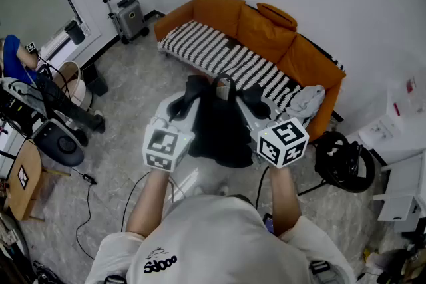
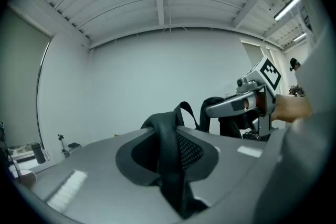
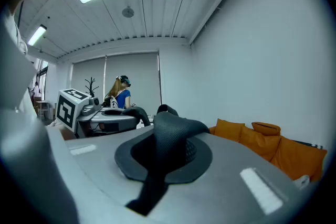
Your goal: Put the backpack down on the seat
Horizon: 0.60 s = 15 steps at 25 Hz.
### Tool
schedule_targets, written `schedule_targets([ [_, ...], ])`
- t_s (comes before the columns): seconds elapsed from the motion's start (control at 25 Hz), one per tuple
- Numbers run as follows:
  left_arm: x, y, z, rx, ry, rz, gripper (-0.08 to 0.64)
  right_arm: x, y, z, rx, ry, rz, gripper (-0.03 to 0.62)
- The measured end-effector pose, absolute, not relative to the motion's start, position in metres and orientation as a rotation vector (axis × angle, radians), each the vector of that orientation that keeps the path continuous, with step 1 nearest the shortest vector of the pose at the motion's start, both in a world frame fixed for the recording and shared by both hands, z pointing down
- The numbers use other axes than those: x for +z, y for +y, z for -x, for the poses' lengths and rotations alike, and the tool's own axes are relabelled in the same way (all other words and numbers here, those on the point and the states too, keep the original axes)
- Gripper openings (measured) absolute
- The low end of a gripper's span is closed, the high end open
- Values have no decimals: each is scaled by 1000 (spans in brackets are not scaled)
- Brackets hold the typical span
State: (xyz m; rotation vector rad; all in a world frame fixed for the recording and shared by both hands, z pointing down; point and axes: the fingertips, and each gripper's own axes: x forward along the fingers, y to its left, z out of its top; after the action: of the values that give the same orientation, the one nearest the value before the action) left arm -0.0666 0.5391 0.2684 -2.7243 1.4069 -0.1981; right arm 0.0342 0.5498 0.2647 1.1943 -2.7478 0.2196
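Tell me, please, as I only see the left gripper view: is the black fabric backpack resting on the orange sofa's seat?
Observer: No. The black fabric backpack hangs in front of the orange cushioned sofa, apparently above the grey floor, short of the black-and-white striped seat.
Operator: Thank you. Does the right gripper have hold of it?
Observer: Yes. Its own view shows the right gripper with jaws shut on a black padded shoulder strap.
Operator: Is anything lying on the seat?
Observer: A crumpled pale cloth lies at its right end, as the head view shows it.
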Motion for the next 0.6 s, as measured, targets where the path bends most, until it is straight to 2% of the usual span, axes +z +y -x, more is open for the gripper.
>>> schedule_targets([
  [0.6, 278, 518, 47, -234, 1454, 2713, 55, 278, 531, -52, 277, -2773, -1134, 15],
])
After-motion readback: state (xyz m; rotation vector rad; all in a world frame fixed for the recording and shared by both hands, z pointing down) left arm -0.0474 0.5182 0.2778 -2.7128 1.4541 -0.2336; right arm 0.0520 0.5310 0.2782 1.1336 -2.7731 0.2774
